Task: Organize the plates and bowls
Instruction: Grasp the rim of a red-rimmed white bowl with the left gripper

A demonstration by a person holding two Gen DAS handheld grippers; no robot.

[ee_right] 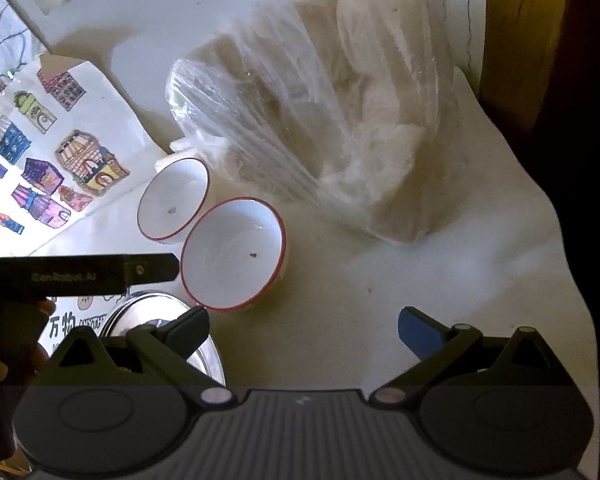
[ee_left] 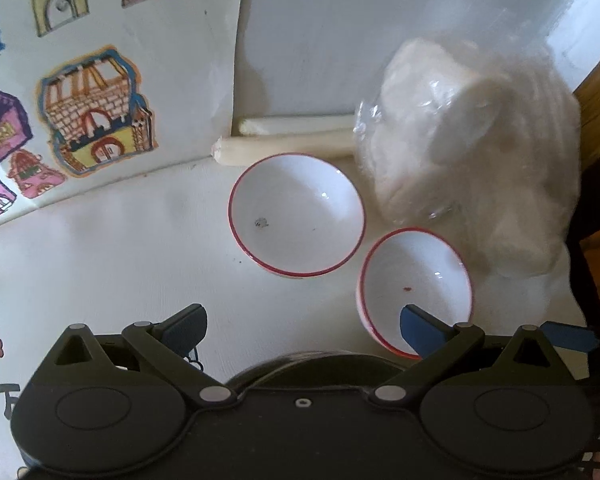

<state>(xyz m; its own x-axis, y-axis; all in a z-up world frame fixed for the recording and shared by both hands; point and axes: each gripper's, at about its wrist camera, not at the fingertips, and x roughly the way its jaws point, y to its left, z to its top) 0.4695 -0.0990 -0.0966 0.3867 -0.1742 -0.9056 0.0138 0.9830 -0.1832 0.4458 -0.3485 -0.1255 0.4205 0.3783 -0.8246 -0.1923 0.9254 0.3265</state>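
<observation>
Two red-rimmed bowls [ee_right: 234, 254] [ee_right: 174, 200] are set touching, beside the plastic bag [ee_right: 320, 128], on the desk [ee_right: 380, 300]. Left gripper [ee_left: 302, 326] and right gripper [ee_right: 302, 326] are spread, empty. The nearer rim is best pinched squarely, then nested.

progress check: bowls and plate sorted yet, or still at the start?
Early, by the look of it. Done: nothing visibly stacked; the far bowl and near bowl sit side by side, not nested, beside the plastic bag. In hand: nothing; left gripper and right gripper are both open and empty. Left: nest the bowls, then deal with the metal plate in front of them.
</observation>
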